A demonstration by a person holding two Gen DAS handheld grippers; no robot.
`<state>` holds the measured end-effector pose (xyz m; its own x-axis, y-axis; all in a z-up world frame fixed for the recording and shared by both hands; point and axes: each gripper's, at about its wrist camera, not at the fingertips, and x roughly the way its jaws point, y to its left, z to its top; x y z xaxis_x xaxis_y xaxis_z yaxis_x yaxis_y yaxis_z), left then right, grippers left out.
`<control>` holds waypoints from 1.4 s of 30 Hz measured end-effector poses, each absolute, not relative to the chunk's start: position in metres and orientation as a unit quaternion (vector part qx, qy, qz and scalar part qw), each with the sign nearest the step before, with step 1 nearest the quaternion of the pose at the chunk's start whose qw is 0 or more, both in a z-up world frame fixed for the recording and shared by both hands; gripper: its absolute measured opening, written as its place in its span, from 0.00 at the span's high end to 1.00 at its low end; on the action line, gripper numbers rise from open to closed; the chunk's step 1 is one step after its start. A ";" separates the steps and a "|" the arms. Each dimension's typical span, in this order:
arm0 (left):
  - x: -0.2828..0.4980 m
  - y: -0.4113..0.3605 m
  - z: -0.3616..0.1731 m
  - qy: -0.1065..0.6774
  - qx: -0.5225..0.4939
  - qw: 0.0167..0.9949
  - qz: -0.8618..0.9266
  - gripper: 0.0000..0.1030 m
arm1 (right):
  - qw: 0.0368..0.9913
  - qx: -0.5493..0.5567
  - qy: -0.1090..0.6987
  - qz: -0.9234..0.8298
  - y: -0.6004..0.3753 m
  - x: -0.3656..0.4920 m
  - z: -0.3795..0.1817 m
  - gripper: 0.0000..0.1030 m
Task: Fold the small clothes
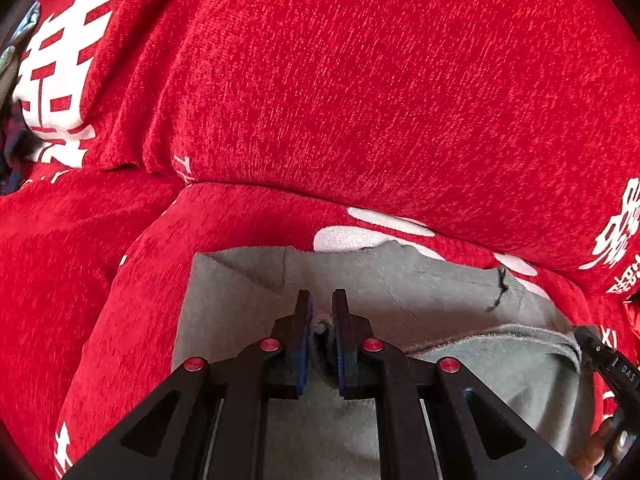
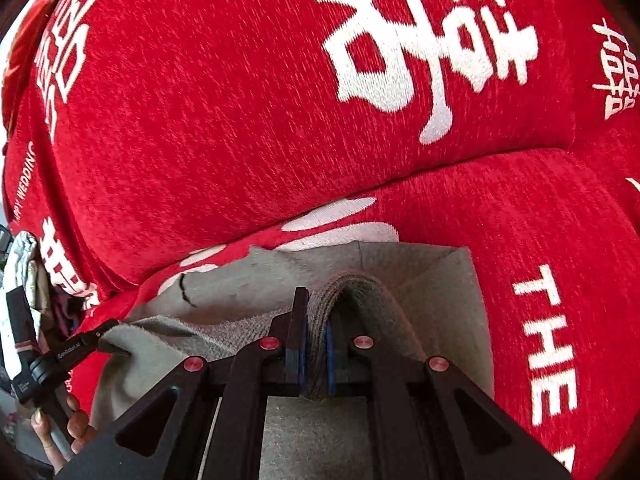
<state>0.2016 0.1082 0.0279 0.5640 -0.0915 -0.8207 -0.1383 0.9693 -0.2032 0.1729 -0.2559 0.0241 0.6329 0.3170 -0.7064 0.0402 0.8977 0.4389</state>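
Grey knit garment [image 1: 248, 288] lies on the red sofa seat [image 1: 100, 300], close under the backrest cushion [image 1: 360, 92]. Left gripper [image 1: 322, 312] pinches a bunched edge of it — right gripper [image 2: 316, 320] clamps a thick fold near the seat's right side.

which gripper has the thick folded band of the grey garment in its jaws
The right gripper: a wide folded band of the grey garment arches between its fingers. The left gripper pinches only a thin bunched bit.
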 end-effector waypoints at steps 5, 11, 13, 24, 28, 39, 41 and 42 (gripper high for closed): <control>0.198 0.112 0.043 0.442 -0.136 0.887 0.011 0.89 | 0.881 0.225 0.406 0.088 -0.261 0.171 0.028 0.93; 0.192 0.116 0.074 0.391 -0.144 0.909 0.009 0.89 | 0.879 0.238 0.401 0.098 -0.265 0.170 0.027 0.93; 0.202 0.112 0.068 0.409 -0.126 0.904 0.013 0.89 | 0.874 0.242 0.410 0.093 -0.265 0.173 0.020 0.93; 0.192 0.141 0.034 0.446 -0.159 0.880 -0.041 0.02 | 0.878 0.204 0.426 0.083 -0.267 0.170 0.025 0.33; 0.199 0.136 0.032 0.470 -0.144 0.867 -0.084 0.02 | 0.909 0.105 0.393 0.091 -0.262 0.158 0.048 0.26; 0.220 0.098 -0.001 0.523 -0.001 0.848 -0.081 0.64 | 0.871 -0.026 0.467 0.153 -0.239 0.211 0.016 0.40; 0.221 0.097 0.002 0.523 0.007 0.848 -0.083 0.87 | 0.855 -0.028 0.489 0.169 -0.233 0.220 0.006 0.80; 0.222 0.097 0.003 0.521 0.010 0.849 -0.084 0.89 | 0.854 -0.030 0.491 0.171 -0.232 0.221 0.005 0.83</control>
